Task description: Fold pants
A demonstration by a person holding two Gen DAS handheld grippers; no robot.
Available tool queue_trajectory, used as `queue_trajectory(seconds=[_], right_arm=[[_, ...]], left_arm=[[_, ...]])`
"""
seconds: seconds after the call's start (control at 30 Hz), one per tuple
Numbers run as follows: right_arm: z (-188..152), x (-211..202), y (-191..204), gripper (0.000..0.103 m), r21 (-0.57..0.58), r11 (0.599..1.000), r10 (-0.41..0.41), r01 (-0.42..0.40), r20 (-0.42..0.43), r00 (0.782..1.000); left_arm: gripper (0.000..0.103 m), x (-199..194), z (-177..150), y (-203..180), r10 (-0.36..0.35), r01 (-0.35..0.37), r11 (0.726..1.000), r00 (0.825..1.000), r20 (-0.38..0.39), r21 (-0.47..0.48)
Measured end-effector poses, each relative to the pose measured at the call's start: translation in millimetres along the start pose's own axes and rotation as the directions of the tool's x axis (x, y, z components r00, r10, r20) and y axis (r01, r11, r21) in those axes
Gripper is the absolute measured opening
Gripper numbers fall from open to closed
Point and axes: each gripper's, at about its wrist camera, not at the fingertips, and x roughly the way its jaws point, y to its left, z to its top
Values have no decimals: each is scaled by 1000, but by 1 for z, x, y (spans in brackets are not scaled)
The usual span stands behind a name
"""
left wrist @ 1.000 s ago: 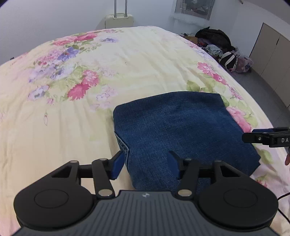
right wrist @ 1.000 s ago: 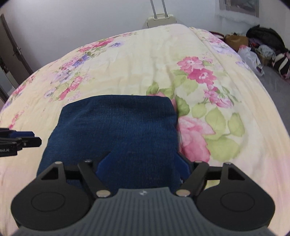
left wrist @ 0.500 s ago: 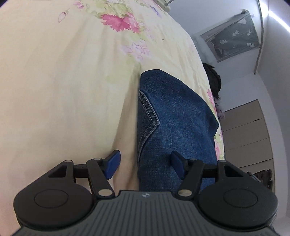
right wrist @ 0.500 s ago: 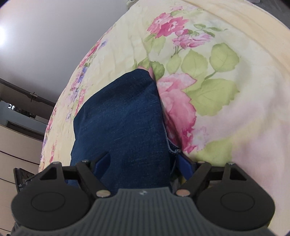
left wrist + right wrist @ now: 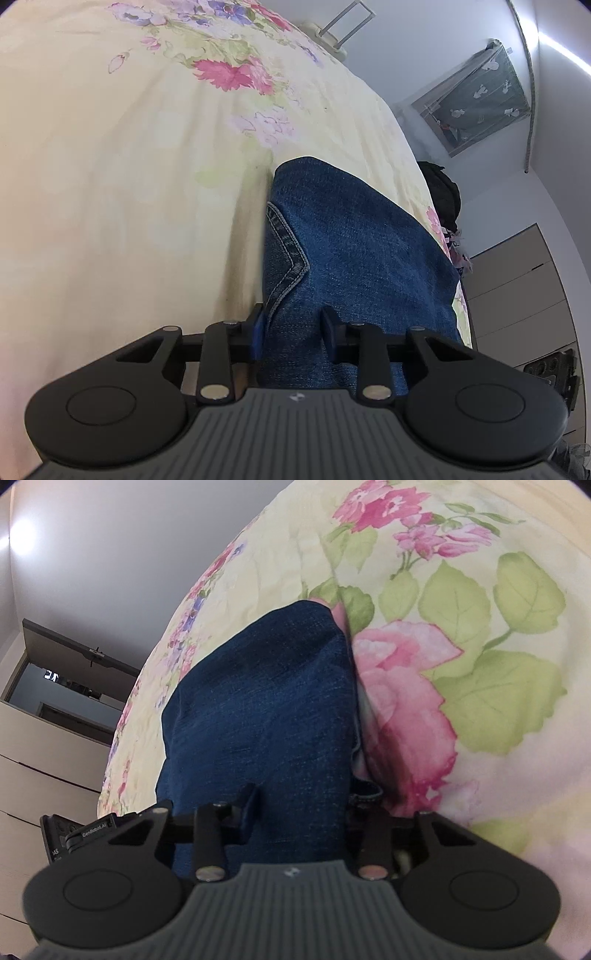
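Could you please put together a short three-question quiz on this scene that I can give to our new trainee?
1. True or false: the folded jeans lie on a plain white sheet.
2. What has each gripper between its fingers? A) the bedspread only B) an edge of the jeans C) nothing
3. Fill in: the bedspread is pale yellow with a ______ print.

Key
1. False; they lie on the flowered bedspread.
2. B; the left gripper and the right gripper have both just been closing, each onto a side edge of the folded denim near the camera.
3. Floral, with pink flowers and green leaves.
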Motion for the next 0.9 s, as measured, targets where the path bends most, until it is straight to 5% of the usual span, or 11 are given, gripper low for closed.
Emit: queue_trajectory(seconds=[0.5, 0.9], right_arm=[[-28, -31, 136, 18, -222, 966, -131, 134, 29, 991], [-98, 22, 218, 18, -179, 984, 6, -10, -25, 1000]], left_arm=[[20, -92, 18, 19, 18, -18, 1000, 1000, 18, -4], [20, -210, 37, 90, 101, -101, 995, 993, 56, -1]])
